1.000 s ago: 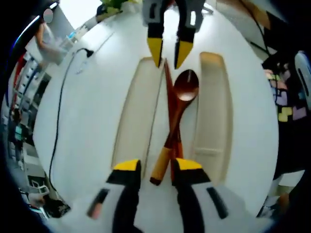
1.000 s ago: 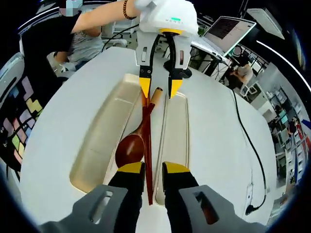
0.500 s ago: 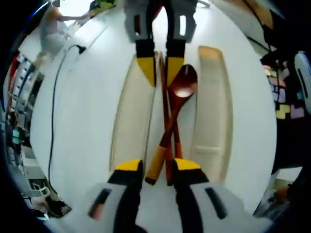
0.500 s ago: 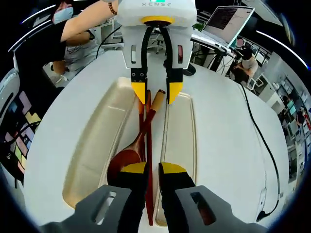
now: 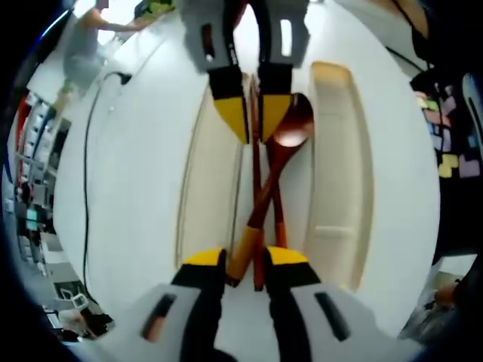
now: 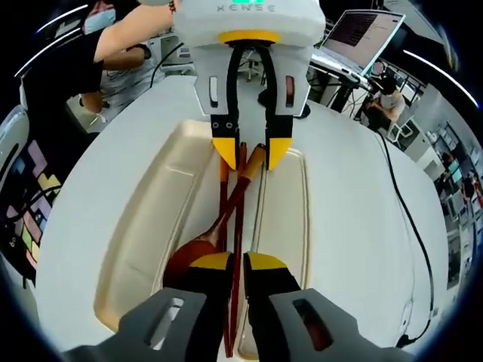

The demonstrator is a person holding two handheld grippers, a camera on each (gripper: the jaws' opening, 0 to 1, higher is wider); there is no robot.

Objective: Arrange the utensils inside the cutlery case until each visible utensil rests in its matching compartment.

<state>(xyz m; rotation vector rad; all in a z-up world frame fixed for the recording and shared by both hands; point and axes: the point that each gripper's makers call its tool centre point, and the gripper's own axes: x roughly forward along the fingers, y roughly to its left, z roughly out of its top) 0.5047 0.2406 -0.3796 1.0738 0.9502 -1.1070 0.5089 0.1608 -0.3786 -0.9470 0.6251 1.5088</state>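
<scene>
- The reddish-brown wooden spoon point(image 5: 281, 143) and the pair of dark red wooden chopsticks point(image 5: 256, 188) lie crossed on the round white surface point(image 5: 136, 173), in the gap between the two long beige plastic halves of the cutlery case point(image 5: 336, 173); in the left gripper view the spoon's bowl sits toward 12 o'clock, its pale handle end toward 6 o'clock; neither utensil rests in a compartment yet.
- The left gripper point(image 5: 245, 260) has its yellow-tipped jaws slightly apart, straddling the spoon's handle end and the near chopstick ends; whether the tips touch the wood I cannot tell.
- The right gripper point(image 6: 230, 264) is at the other end; its jaws are nearly together around the chopsticks beside the spoon's bowl; a firm clamp cannot be confirmed; in the left gripper view it comes in from 12 o'clock.
- Handling, as a judgement: the spoon and chopsticks look light, stiff and smoothly lacquered, so likely slippery; thin round sticks will roll or twist out of a loose pinch; they are not fragile.
- The chopsticks are best taken as a pair, across both sticks near mid-length or with one gripper at each end, to keep them parallel.
- The spoon is best held on its neck just below the bowl, or on the thicker pale handle end, not on the curved bowl.
- The case halves look light and may slide on the smooth surface if pushed.
- A black cable point(image 5: 87, 188) runs along 9 o'clock, well apart.
</scene>
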